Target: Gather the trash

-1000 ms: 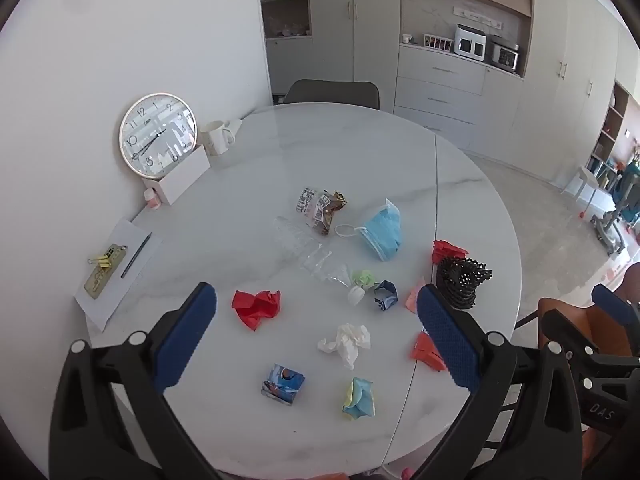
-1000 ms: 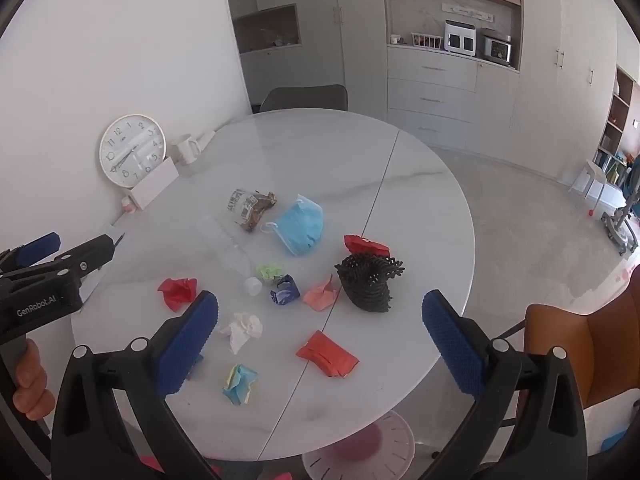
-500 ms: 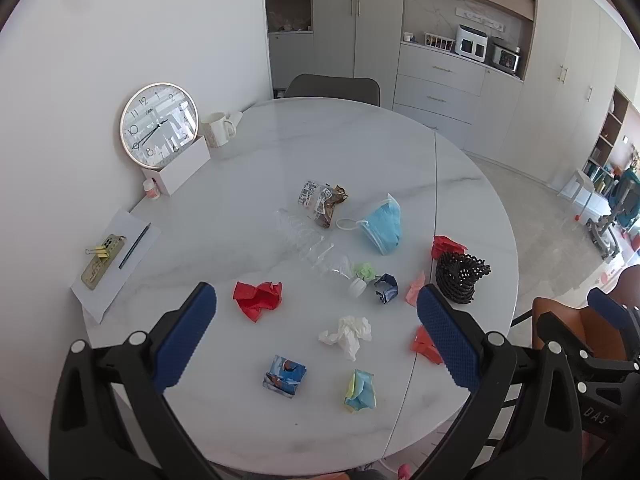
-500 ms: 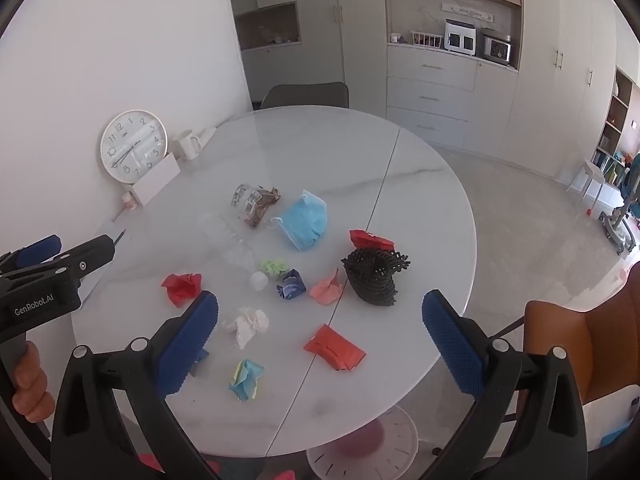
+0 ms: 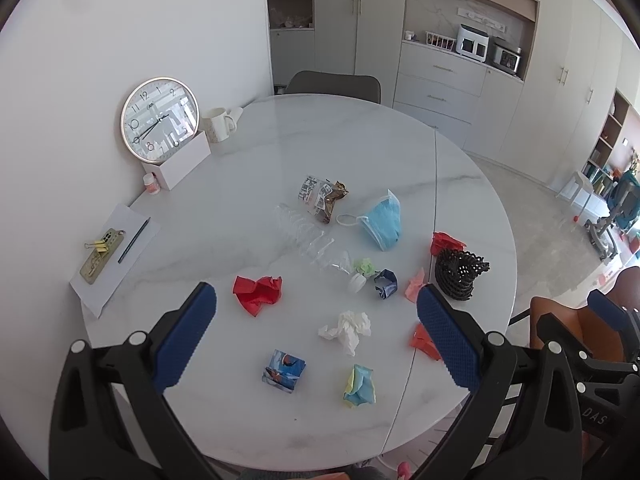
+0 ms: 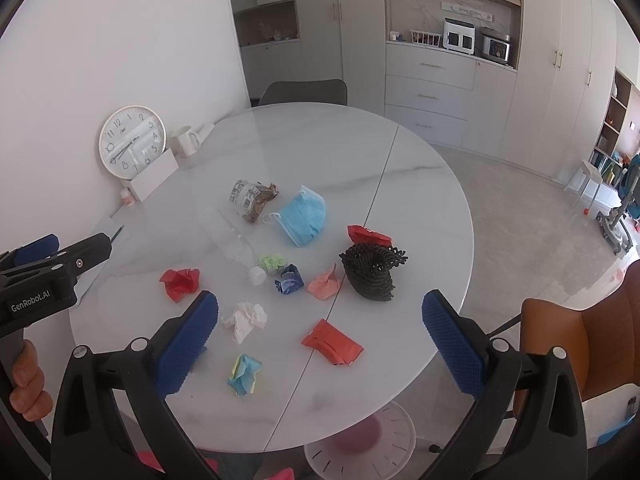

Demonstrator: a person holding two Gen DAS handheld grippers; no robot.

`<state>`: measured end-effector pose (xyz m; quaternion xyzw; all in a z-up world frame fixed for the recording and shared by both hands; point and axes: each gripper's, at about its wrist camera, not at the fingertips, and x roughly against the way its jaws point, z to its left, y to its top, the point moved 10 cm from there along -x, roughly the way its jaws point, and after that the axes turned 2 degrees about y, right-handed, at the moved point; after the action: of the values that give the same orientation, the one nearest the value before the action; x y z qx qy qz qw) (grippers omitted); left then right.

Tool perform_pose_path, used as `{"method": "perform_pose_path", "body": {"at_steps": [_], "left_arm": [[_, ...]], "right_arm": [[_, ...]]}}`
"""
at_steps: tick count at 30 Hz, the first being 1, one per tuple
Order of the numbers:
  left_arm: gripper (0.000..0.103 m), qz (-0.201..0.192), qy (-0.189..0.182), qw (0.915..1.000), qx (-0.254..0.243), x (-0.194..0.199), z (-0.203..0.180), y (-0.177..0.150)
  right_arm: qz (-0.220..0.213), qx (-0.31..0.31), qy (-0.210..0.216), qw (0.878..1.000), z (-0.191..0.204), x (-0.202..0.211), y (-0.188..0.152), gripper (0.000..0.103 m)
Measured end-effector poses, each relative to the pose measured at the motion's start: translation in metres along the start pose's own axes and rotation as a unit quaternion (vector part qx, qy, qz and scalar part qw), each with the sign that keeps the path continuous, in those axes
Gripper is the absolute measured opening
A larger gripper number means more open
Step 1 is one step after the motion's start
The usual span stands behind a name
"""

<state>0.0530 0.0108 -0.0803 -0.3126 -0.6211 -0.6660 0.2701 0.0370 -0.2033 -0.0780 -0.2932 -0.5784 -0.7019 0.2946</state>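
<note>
Trash lies scattered on a round white marble table (image 5: 360, 140). It includes a blue face mask (image 5: 382, 220), a brown snack wrapper (image 5: 324, 196), a clear plastic bottle (image 5: 316, 244), red crumpled paper (image 5: 258, 288), a white tissue (image 5: 348, 328), a printed carton (image 5: 283, 370) and a blue-yellow wad (image 5: 359, 386). A black mesh basket (image 6: 372, 272) stands at the right, with a red packet (image 6: 332, 342) in front of it. My left gripper (image 5: 316, 340) and right gripper (image 6: 320, 340) are both open and empty, above the table's near edge.
A wall clock (image 5: 160, 120), white box (image 5: 180, 164), mug (image 5: 218, 124), and paper with a pen and clips (image 5: 116, 252) sit at the table's left. An orange chair (image 6: 592, 340) stands at the right, a grey chair (image 5: 332, 82) behind.
Both grippers have risen and drawn back slightly, so more of the table's near edge shows. Nothing on the table has moved.
</note>
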Motion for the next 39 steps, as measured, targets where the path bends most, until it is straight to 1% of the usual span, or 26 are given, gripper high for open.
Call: {"method": "perform_pose_path", "body": {"at_steps": [12,39], "left_arm": [[0.096,0.008,0.001,1.0000,0.002,-0.0023,0.0036,-0.0005],[0.096,0.011,0.001,0.9999,0.004,-0.0068,0.0038,0.0047]], "right_arm": [[0.002,-0.001,0.000,1.000,0.0003,0.0015,-0.0024,0.101],[0.006,-0.002,0.000,1.000,-0.0010,-0.0015,0.0004,0.101]]}}
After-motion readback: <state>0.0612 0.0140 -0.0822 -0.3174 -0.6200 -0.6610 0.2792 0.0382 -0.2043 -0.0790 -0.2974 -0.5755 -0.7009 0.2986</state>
